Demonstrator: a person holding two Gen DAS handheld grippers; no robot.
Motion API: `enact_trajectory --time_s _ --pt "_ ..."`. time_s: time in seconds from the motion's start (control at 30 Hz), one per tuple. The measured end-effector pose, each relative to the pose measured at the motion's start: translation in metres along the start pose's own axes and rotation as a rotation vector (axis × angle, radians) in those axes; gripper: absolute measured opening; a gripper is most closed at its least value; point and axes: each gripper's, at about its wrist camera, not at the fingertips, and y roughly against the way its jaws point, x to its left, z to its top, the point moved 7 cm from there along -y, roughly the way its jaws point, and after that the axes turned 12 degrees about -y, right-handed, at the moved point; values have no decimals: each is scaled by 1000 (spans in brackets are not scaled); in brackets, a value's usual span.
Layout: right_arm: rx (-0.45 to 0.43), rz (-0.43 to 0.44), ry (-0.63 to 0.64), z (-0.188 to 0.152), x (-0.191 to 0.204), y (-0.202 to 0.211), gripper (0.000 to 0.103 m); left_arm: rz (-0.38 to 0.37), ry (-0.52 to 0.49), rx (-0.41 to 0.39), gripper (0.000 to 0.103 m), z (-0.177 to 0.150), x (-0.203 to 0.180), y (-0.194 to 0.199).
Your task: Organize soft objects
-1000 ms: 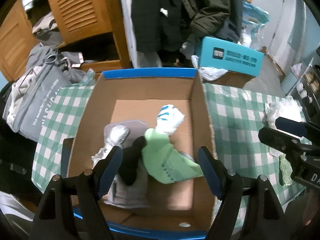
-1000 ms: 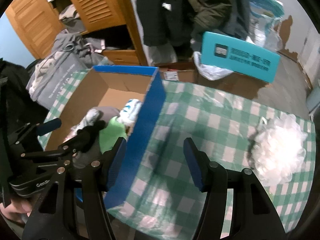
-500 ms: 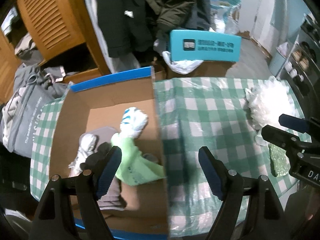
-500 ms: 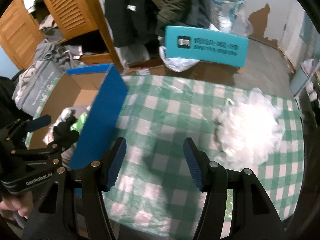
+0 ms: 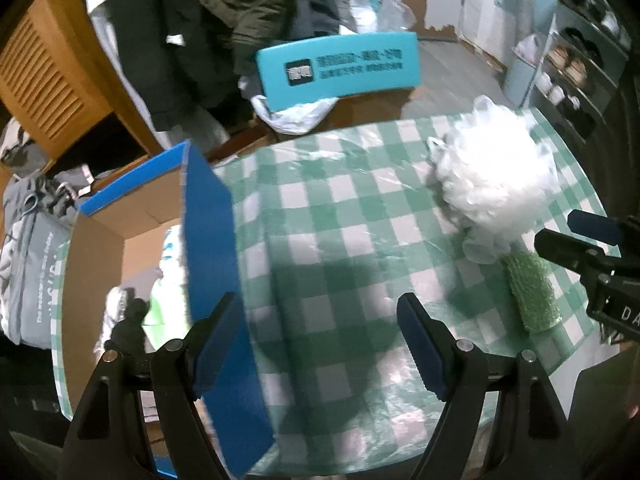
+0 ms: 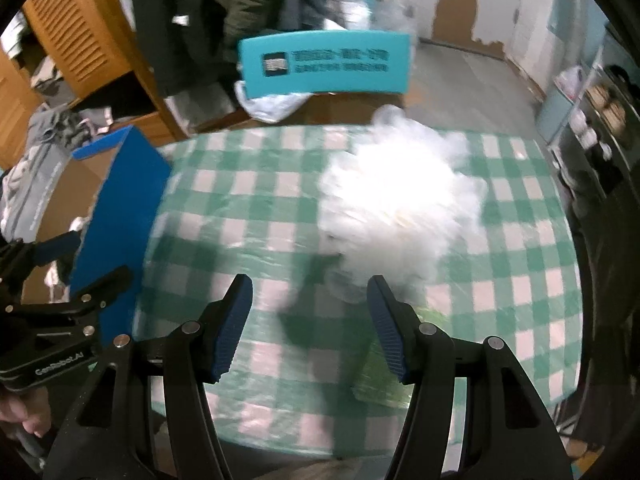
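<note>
A fluffy white mesh puff (image 5: 496, 184) (image 6: 400, 204) lies on the green-checked tablecloth (image 5: 340, 248), with a green textured roll (image 5: 530, 292) just in front of it. At the left stands a cardboard box with blue outer walls (image 5: 208, 236) (image 6: 120, 208); it holds several soft items (image 5: 136, 312), among them a white-and-blue one, a light green one and a dark one. My left gripper (image 5: 320, 336) is open over bare cloth beside the box wall. My right gripper (image 6: 310, 320) is open just short of the puff, nothing between its fingers.
A teal box (image 5: 340, 68) with a white plastic bag (image 5: 296, 112) under it lies beyond the table. Dark coats (image 5: 224, 20) hang at the back by a wooden louvred cabinet (image 5: 44, 76). Grey bags (image 5: 28, 248) sit left of the table. Shelves (image 5: 580, 68) stand at the right.
Both grippers have swept to the right, from over the box to over the tablecloth. The puff and the green roll have come closer. Both pairs of jaws stay open.
</note>
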Motion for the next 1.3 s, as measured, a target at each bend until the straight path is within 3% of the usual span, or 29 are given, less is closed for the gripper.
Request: enact_trajectory --time_s 0.3,0.77,1.0,1.3 --pt "57 -99 -123 -14 -72 -24 59 -33 -56 60 81 -3 -45 -30" --pt "147 -275 -180 -49 -145 -60 59 -117 -29 128 81 0 -85 -77" --pt "199 -264 -172 -61 -137 -78 59 -125 -19 148 81 -5 -85 -85" --pt "202 -172 -81 -58 -81 -94 59 -107 11 161 81 -11 -63 -89"
